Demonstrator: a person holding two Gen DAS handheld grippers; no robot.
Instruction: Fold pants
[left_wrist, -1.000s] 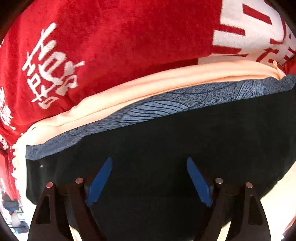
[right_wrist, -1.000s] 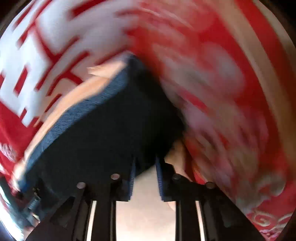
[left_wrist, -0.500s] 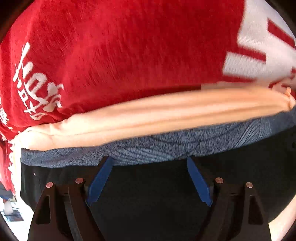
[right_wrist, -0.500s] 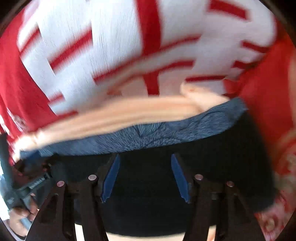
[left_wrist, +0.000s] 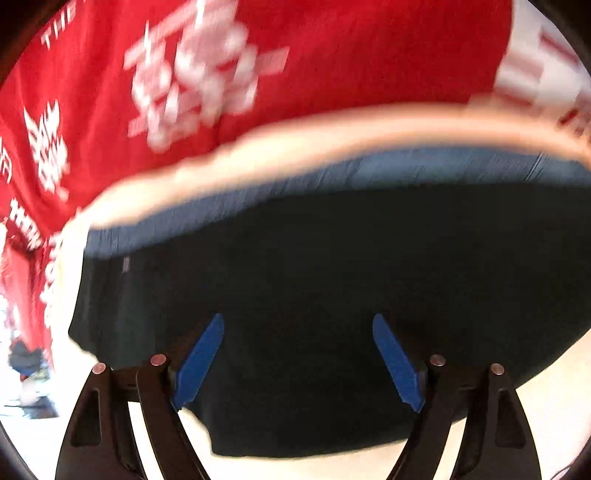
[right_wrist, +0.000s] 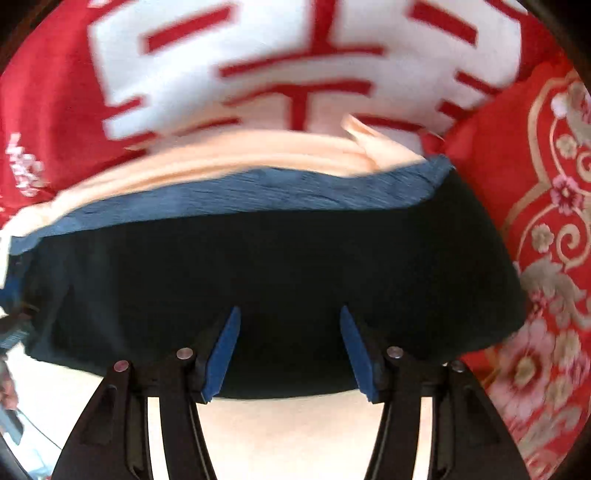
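In the middle of both wrist views lies the folded pair of black fabric pants (left_wrist: 332, 280) (right_wrist: 273, 273), a flat dark slab with a neat straight far edge. It sits on top of a blue-grey patterned folded garment (left_wrist: 424, 166) (right_wrist: 258, 192), of which only a narrow band shows beyond the far edge of the pants. That in turn rests on a pale peach folded cloth (left_wrist: 332, 129) (right_wrist: 236, 155), its layered edge peeking out further still, with one loose corner sticking up toward the right in the right wrist view. The three make a small stack, each layer stepped a little past the one above.

Over the near part of the pants hang the left tongs (left_wrist: 297, 363), their blue-padded fingers spread wide with nothing pinched between them; the black fabric is simply below. The right tongs (right_wrist: 290, 350) hover likewise over the near edge of the pants, fingers apart at a moderate width and gripping nothing.

Under the stack spreads a red plush blanket with large white characters and lettering (left_wrist: 332, 48) (right_wrist: 51, 103), covering everything beyond the far side. In the right wrist view a red cushion with gold and pink floral embroidery (right_wrist: 546, 236) lies just beside the right end of the pants. A pale cream surface (left_wrist: 546, 406) (right_wrist: 295, 435) shows beneath the near edge of the pants; what it is I cannot tell. Both views are smeared with motion blur, the left more so.
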